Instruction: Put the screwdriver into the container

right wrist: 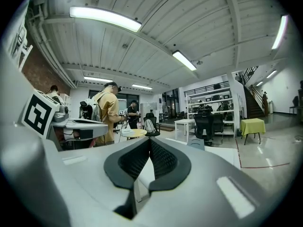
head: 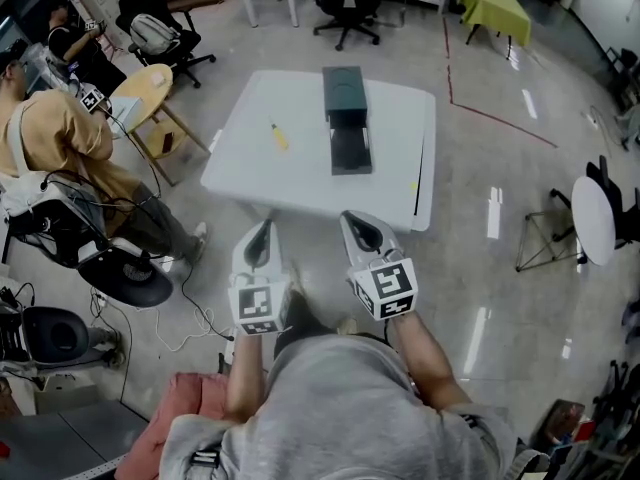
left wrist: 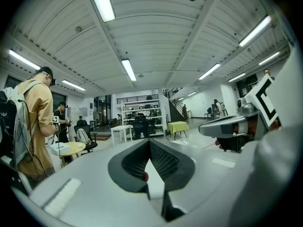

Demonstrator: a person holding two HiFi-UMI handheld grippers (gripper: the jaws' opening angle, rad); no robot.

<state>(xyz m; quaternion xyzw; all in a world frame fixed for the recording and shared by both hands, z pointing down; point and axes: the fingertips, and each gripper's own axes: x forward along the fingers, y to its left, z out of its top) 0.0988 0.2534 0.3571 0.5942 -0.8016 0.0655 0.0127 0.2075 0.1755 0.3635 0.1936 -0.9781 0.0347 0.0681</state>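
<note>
Lying on table [head: 400, 128], screwdriver [head: 278, 136] well beyond left claw [head: 265, 227] and right claw [head: 353, 219]

The table [head: 300, 173] has a smooth, matt white top that looks like plastic. On its far part the dark container [head: 346, 98] is matt as well. The screwdriver [head: 278, 136] to its left has a yellow, plastic-looking handle. The floor [head: 470, 268] is polished and glossy, mirroring the lamps. The left gripper [head: 262, 236] and right gripper [head: 360, 230] wear smooth, matt grey shells; their pads [right wrist: 163, 161] are black and finely textured. Far right, a green cloth [head: 493, 6] hangs soft and matt.
</note>
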